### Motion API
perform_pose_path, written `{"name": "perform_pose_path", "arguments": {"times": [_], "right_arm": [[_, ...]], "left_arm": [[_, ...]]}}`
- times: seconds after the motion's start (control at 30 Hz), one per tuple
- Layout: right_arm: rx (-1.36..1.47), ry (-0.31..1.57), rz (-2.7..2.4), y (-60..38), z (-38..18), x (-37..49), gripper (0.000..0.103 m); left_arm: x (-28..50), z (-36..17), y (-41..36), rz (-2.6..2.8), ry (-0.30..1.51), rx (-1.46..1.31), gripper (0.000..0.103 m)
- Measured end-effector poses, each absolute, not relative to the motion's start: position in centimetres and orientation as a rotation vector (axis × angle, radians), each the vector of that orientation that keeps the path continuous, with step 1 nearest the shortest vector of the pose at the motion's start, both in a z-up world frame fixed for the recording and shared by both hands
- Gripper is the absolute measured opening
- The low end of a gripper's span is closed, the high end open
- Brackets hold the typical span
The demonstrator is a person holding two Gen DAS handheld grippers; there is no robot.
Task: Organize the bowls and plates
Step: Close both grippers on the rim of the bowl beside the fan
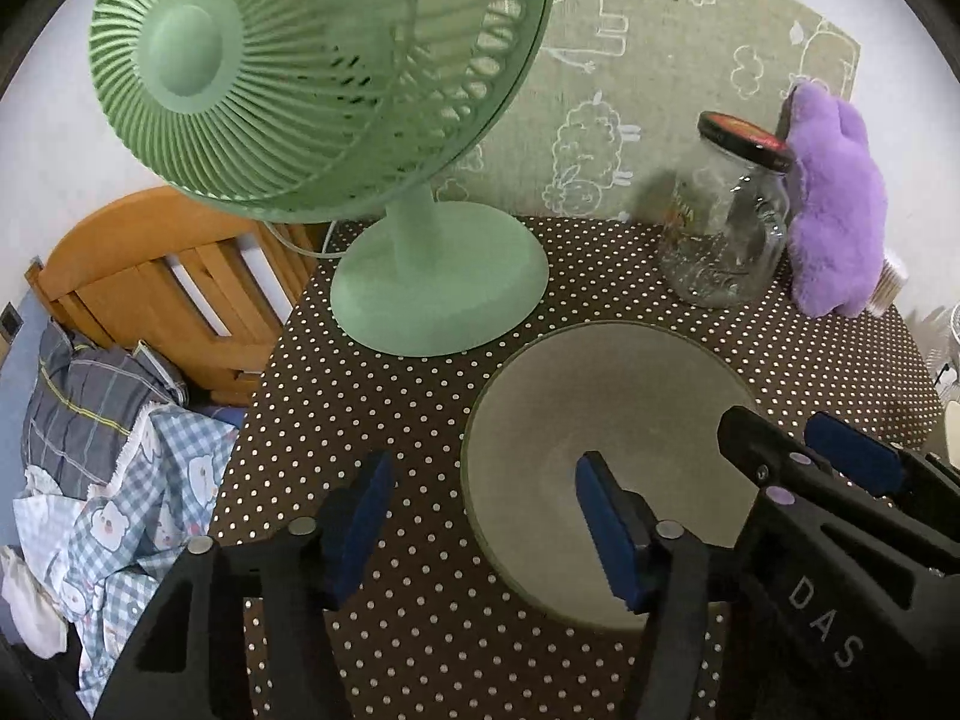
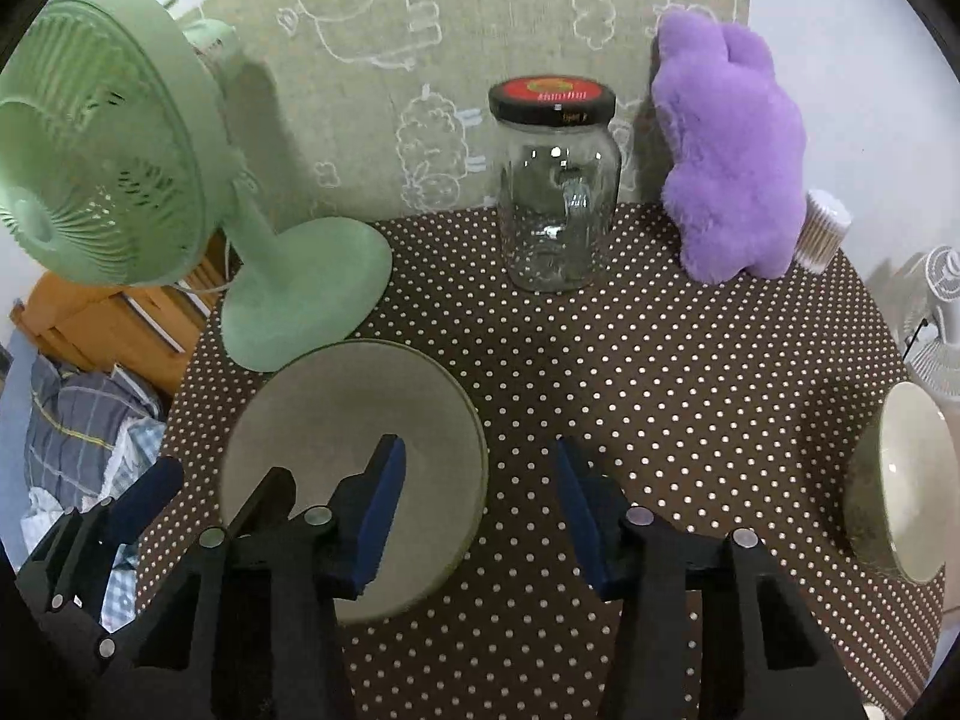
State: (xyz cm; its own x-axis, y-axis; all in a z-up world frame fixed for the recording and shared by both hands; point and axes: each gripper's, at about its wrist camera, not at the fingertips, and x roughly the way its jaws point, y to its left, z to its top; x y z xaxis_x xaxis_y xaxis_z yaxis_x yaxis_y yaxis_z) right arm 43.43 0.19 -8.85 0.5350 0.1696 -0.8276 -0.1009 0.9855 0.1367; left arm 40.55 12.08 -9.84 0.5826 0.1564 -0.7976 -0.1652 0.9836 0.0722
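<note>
A wide grey-green bowl (image 1: 600, 396) (image 2: 336, 408) stands upright on the brown polka-dot tablecloth (image 2: 660, 372). My left gripper (image 1: 485, 468) straddles its left rim, one blue pad inside the bowl and the other outside over the cloth, with clear gaps to the rim. My right gripper (image 2: 477, 447) straddles the opposite rim the same way, and its pads do not touch either. Each gripper shows in the other's view: the right gripper (image 1: 780, 426) and the left gripper (image 2: 216, 483). A second bowl (image 2: 906, 480), cream inside, sits at the table's right edge.
A green desk fan (image 1: 438, 294) (image 2: 300, 294) stands just behind the bowl. A lidded glass jar (image 2: 558, 210), a purple plush toy (image 2: 732, 168) and a small tub (image 2: 825, 228) line the back wall. Bedding (image 1: 108, 450) and a wooden headboard (image 1: 156, 276) lie past the table's left edge.
</note>
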Motion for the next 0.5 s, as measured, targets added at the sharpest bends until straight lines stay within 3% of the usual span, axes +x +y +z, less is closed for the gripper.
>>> {"name": "perform_pose_path", "arguments": {"times": [0.5], "right_arm": [[0.042, 1.009, 0.16, 1.4, -10.9, 44.8, 0.022]], "left_arm": [[42.6, -11.9, 12.1, 0.168, 0.972, -0.009, 0.029]]}}
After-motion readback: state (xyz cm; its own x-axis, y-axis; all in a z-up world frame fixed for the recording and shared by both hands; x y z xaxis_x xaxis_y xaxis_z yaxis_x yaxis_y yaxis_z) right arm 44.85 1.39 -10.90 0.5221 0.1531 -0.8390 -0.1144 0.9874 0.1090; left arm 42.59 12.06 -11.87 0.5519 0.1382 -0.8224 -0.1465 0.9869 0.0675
